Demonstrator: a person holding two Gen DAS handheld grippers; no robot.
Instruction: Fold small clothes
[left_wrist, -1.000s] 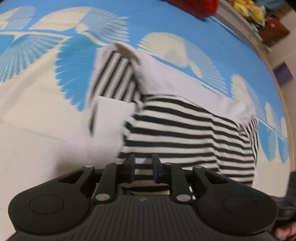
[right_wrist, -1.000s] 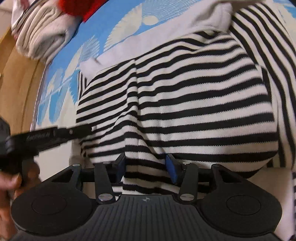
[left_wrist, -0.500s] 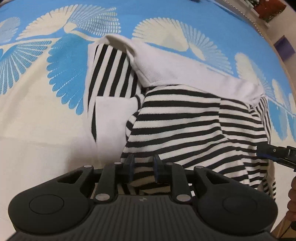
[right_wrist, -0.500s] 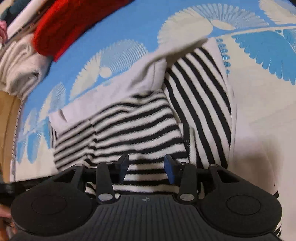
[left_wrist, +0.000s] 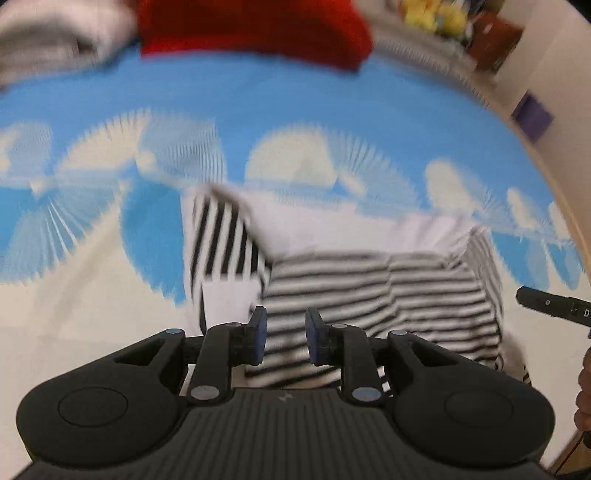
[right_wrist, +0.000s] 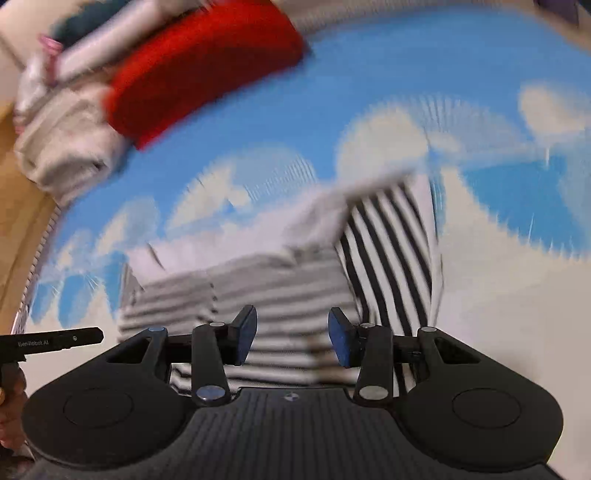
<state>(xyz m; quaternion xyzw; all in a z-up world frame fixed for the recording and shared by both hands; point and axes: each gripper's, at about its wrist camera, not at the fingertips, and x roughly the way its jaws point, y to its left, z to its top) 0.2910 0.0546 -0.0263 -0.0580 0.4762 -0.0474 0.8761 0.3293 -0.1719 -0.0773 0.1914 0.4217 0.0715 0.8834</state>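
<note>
Your left gripper (left_wrist: 282, 334) and right gripper (right_wrist: 291, 334) hang released above the striped garment (left_wrist: 373, 295), folded, long axis crosswise on the blue-and-cream cloth (left_wrist: 277, 103).

A red cloth (left_wrist: 255, 29) lies beside grey folded fabric (right_wrist: 70, 147) on the blue-patterned sheet (left_wrist: 258, 103).

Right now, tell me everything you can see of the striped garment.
The striped garment is black-and-white knit, with a plain white band along its far edge. It lies partly folded and rumpled on the blue-and-cream patterned cloth; one flap's stripes run crosswise to the rest. Both views are blurred, and neither gripper's fingers appear to pinch it.
</note>
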